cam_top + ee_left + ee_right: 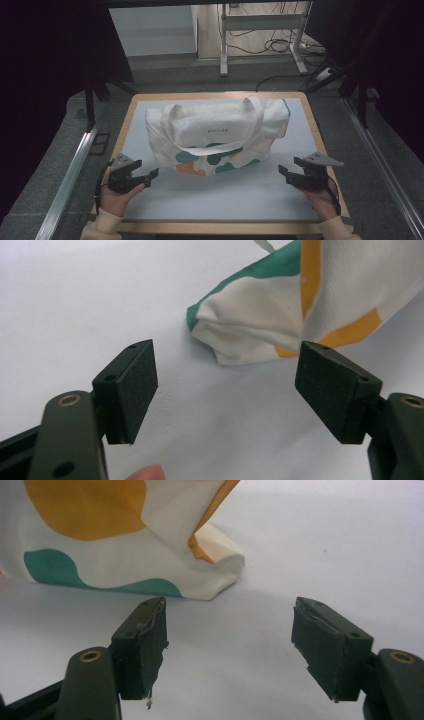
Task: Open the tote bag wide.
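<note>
A cream canvas tote bag [220,132] with teal and orange patches lies flat in the middle of the white table top [225,195], its strap [255,120] looped over the front. My left gripper [150,177] rests near the table's front left, open, a short way from the bag's lower left corner [210,325]. My right gripper [286,174] sits at the front right, open, jaws pointing toward the bag's lower right corner [220,567]. Neither gripper touches the bag, and nothing is between their pads [132,390] [145,647].
The table has a wooden rim [215,227]. Metal rails [70,170] run along both sides of it. Beyond the far edge stand a white frame's legs [223,45] and loose cables [280,47] on the floor. Bare white surface lies between the grippers.
</note>
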`<state>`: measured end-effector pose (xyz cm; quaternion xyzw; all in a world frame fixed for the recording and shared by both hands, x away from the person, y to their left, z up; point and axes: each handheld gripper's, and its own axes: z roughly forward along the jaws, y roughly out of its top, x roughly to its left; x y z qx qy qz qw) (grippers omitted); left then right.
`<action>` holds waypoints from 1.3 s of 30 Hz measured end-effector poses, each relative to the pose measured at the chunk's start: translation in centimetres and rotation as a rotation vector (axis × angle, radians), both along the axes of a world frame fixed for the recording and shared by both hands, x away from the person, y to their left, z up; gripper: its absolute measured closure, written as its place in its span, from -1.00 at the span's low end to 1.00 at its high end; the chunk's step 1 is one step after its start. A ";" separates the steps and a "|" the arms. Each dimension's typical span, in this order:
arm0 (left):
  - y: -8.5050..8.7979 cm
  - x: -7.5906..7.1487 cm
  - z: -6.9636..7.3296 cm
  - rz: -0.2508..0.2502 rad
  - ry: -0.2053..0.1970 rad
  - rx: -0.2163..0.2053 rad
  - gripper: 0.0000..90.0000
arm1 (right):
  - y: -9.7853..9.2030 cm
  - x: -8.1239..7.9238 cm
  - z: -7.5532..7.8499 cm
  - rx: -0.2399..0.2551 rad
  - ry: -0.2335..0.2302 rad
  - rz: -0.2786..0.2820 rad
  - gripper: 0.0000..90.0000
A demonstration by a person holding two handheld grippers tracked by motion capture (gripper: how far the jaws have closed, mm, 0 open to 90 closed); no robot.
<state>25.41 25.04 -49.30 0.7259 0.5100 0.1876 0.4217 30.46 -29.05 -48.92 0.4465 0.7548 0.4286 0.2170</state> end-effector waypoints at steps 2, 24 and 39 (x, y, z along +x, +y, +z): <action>0.3 -0.2 0.3 0.003 -0.006 -0.019 -0.45 | -0.1 0.0 0.1 0.001 -0.002 0.000 -0.32; 1.0 -0.5 4.9 -0.014 -0.099 -0.079 -0.49 | -0.7 0.4 5.1 0.022 -0.081 0.023 -0.30; -0.3 1.3 7.1 -0.038 -0.110 -0.060 -0.49 | 0.4 2.0 7.7 0.024 -0.111 0.052 -0.30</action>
